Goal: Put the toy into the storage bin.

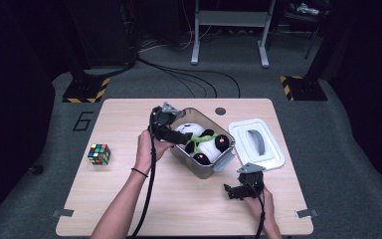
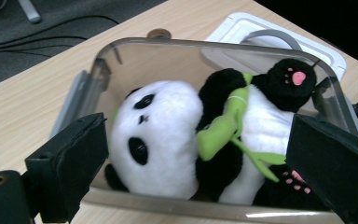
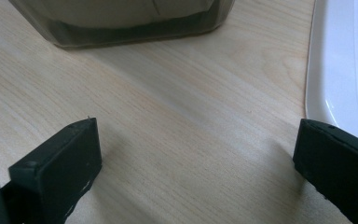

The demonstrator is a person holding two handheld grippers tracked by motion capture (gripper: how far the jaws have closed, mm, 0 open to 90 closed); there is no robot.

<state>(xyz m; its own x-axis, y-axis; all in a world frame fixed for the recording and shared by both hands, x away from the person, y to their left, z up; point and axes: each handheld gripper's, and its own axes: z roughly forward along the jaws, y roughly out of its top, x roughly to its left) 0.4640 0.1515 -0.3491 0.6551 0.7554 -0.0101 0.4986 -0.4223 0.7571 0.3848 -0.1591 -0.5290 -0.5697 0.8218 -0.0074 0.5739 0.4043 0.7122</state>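
Observation:
A plush panda (image 1: 201, 141) (image 2: 200, 140) with a green scarf lies on its back inside a clear plastic bin (image 1: 199, 168) (image 2: 135, 51) at the middle of the table. My left gripper (image 1: 176, 135) (image 2: 200, 163) hovers at the bin's left rim, open, its jaws wide on either side of the panda without touching it. The right gripper (image 1: 231, 191) (image 3: 196, 158) rests near the table's front right, open over bare wood, with the bin's base (image 3: 121, 23) ahead of it.
The bin's white lid (image 1: 258, 144) (image 2: 256, 32) (image 3: 340, 65) with a grey handle lies to the right of the bin. A colour cube (image 1: 99, 154) sits at the table's left. A round hole (image 1: 220, 111) marks the far edge. Cables and stands cross the floor behind.

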